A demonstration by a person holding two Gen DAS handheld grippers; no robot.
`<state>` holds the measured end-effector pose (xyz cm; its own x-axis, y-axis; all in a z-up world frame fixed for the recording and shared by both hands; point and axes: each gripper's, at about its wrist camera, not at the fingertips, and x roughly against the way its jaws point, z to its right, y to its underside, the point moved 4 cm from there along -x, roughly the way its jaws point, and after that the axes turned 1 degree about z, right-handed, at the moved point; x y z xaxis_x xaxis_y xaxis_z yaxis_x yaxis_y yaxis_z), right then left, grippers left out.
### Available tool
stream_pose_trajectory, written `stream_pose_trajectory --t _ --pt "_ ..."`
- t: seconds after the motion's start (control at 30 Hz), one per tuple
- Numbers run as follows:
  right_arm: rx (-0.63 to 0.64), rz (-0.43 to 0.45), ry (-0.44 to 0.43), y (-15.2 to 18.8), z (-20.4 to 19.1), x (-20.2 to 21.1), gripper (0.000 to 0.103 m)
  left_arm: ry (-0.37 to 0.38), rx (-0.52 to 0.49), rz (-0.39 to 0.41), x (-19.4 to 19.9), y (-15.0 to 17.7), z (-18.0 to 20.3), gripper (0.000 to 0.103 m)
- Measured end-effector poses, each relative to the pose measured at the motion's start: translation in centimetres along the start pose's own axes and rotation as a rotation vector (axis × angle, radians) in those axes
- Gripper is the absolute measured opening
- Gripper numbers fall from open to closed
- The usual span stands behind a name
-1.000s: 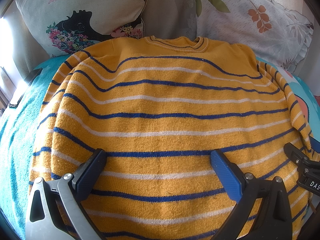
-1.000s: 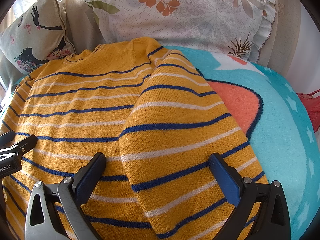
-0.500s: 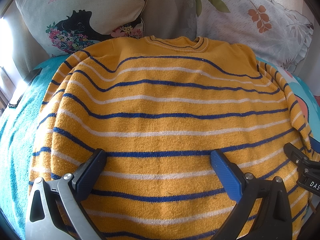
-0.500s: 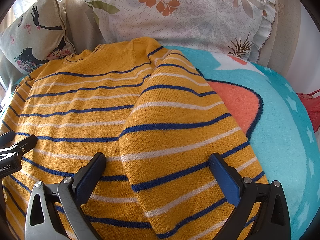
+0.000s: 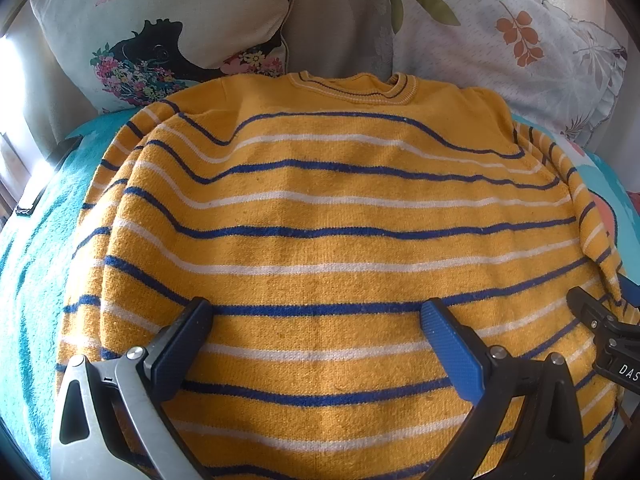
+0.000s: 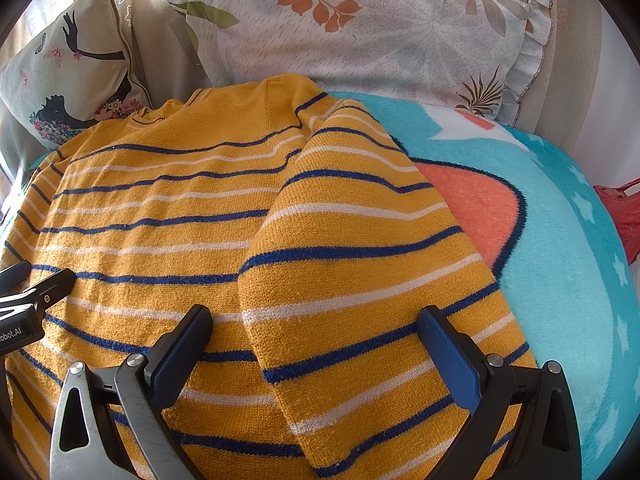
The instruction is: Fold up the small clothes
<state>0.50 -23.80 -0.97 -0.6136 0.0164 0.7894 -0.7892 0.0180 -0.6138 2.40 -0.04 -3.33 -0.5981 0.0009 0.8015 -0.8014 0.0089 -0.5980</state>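
the yellow sweater point(image 5: 328, 240) with blue and white stripes lies spread flat on a teal blanket point(image 6: 568, 240), its collar point(image 5: 360, 88) at the far end toward two pillows. a leaf-print pillow point(image 6: 400, 32) stands behind the right shoulder and a cushion with a black figure point(image 5: 160, 40) behind the left. no container shows in either view.

the left tool point(image 5: 316, 320) has its jaws spread wide over the lower middle of the sweater body; both blue pads sit just above or on the knit, and whether they press it cannot be told. nothing is gripped between them.

the right tool point(image 6: 316, 328) is likewise spread wide, straddling the right sleeve point(image 6: 360, 260), which is folded down along the right side of the body. its pads flank the sleeve's lower part without pinching it. the two tools are side by side, each one's tip showing at the edge of the other's view.

to the right of the sleeve the blanket is bare, with an orange patch point(image 6: 476, 208) in its pattern, and a red item point(image 6: 620, 216) lies at the far right edge. left of the sweater a strip of blanket runs to the bed edge.
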Motion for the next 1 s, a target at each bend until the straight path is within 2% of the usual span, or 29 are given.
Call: stream_pose_trajectory --t 0.77,1.0 --pt "0.000 -0.001 0.001 -0.03 -0.03 -0.01 0.103 0.012 0.008 -0.016 -0.14 -0.05 -0.02 0.103" --pt "0.001 -0.001 0.001 0.01 0.01 0.02 0.103 -0.001 -0.009 0.008 -0.23 -0.27 -0.09 0.103"
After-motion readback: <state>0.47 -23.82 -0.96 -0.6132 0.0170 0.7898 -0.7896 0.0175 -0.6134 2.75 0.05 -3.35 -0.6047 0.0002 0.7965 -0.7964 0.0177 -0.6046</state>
